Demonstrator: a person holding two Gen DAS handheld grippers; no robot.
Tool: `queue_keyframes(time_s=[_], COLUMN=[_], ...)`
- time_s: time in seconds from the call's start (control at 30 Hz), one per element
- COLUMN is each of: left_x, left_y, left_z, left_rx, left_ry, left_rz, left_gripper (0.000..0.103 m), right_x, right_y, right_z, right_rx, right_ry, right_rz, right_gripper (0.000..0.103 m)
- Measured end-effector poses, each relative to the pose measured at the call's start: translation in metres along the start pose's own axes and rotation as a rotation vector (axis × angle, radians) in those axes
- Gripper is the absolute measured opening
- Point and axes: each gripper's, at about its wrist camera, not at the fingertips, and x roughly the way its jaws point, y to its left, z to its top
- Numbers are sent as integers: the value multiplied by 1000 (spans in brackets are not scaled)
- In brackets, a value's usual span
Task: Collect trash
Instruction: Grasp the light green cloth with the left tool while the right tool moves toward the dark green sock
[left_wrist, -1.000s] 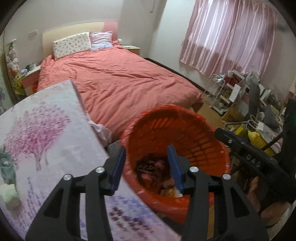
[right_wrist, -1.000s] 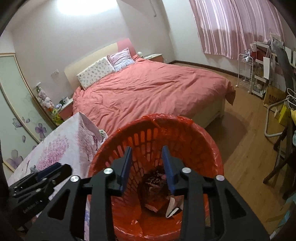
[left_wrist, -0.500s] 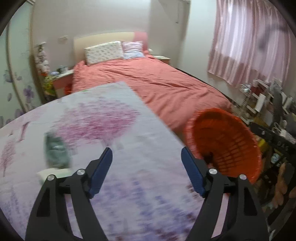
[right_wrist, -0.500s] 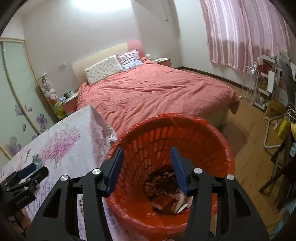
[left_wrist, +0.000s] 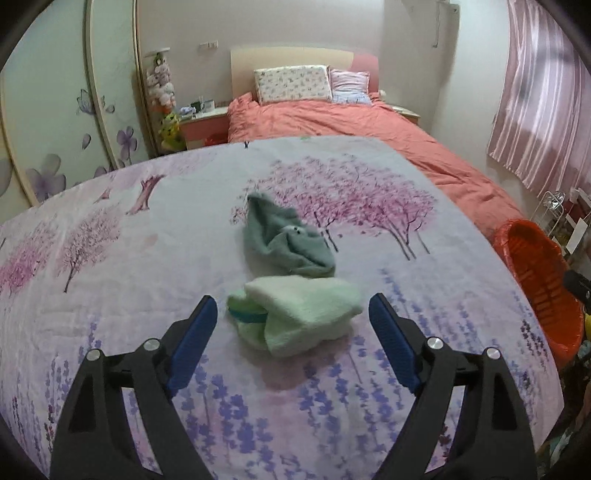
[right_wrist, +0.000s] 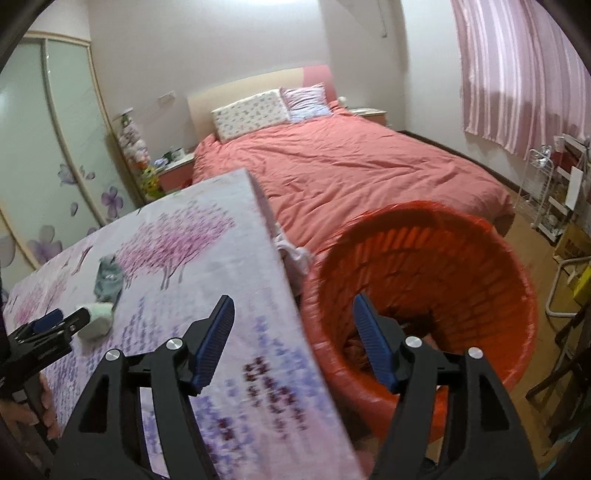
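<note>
The flowered table (left_wrist: 147, 258) ended in a straight right edge, and the orange basket (right_wrist: 461, 266) stood just beside that edge, lower than the tabletop. Beyond table and basket lay the red bed (right_wrist: 351, 166), with bare wooden floor to the basket's right. Most of the cloth around the two soft items was free.

The left gripper (left_wrist: 291, 332) hung above the near part of the table with its jaws spread wide and nothing between them. The pale green fuzzy sock (left_wrist: 299, 314) lay directly ahead, between the two blue pads (left_wrist: 192, 339) in line of sight, apparently not touched by either. Touching its far side was the grey-green sock (left_wrist: 288, 243), crumpled, well short of the far table edge.

The right gripper (right_wrist: 293, 339) was likewise wide open and empty, straddling the table's right edge, one finger over the cloth, the other over the basket's mouth.

The basket's contents were mostly hidden by that finger and blur; only dark scraps showed. In the left view the basket was partly cut off.
</note>
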Motion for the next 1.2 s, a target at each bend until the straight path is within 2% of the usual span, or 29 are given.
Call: queue_keyframes(time_s=[0.13, 0.23, 0.3, 0.4, 0.43, 0.47, 0.53, 0.63, 0.77, 0.9, 0.97, 1.07, 1.2], left_x=[14, 25, 30, 31, 32, 32, 28, 18, 5, 2, 2, 5, 7], left_y=[-1, -2, -1, 0, 2, 4, 12, 31, 70, 118, 135, 154, 154], left_z=[1, 1, 1, 0, 0, 0, -1, -8, -16, -17, -18, -18, -16], left_rx=[-9, -11, -21, -27, -29, -33, -42, -46, -62, -136, -181, -243, -238], left_ry=[32, 60, 76, 79, 80, 82, 78, 57, 35, 39, 50, 65, 75], left_rz=[-19, -18, -24, -27, -32, -39, -55, -20, 81, 187, 193, 170, 174], left_gripper=[82, 76, 69, 47, 36, 31, 26, 20, 22, 25, 26, 36, 37], right_x=[0, 0, 0, 2, 2, 2, 3, 4, 9, 14, 17, 21, 25], right_y=[10, 15, 19, 25, 28, 31, 36, 46, 64, 82, 93, 109, 129], right_z=[-4, -3, -3, -3, -3, -4, -5, -7, -13, -19, -22, -25, -29], right_rx=[-18, -24, -27, -31, -33, -35, -43, -58, -85, -103, -115, -128, -154], right_ry=[15, 20, 22, 27, 30, 32, 35, 43, 61, 80, 91, 103, 110], right_rz=[4, 7, 11, 17, 22, 25, 32, 45, 66, 89, 101, 118, 135], right_gripper=[67, 67, 67, 67, 67, 67, 67, 67, 67, 67, 67, 67, 67])
